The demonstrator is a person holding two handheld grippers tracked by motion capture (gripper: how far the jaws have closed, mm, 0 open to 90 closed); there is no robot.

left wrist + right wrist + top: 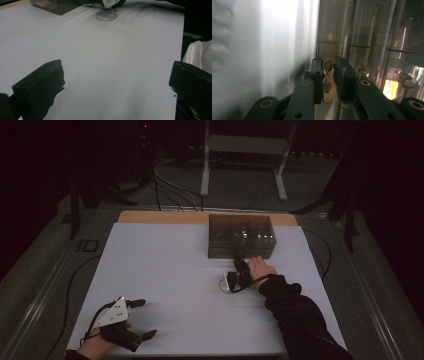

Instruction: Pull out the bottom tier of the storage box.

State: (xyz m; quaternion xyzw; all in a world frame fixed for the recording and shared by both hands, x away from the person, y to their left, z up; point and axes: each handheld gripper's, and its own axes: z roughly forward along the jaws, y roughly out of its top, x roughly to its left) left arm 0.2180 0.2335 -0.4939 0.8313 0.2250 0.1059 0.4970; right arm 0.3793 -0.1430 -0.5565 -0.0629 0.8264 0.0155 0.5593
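Note:
A smoky see-through box (241, 236) with inner compartments stands at the far middle of the white mat (165, 270). My right gripper (240, 262) points at the box's front wall. In the right gripper view its jaws (329, 67) stand close together around a small clear brownish knob (328, 65) on the box front (367, 37), with a thin gap on each side. A clear round ribbed disc (225, 284) lies just left of that gripper. My left gripper (146, 319) rests near the front left edge, wide open with nothing between its fingers (117, 75).
Two more clear knobs (362, 71) show to the right on the box front. The disc (106, 15) and a box corner (53, 5) lie far ahead of the left gripper. White ribbed cloth (200, 52) hangs past the mat's edge. Dark floor, cables and a stand surround the table.

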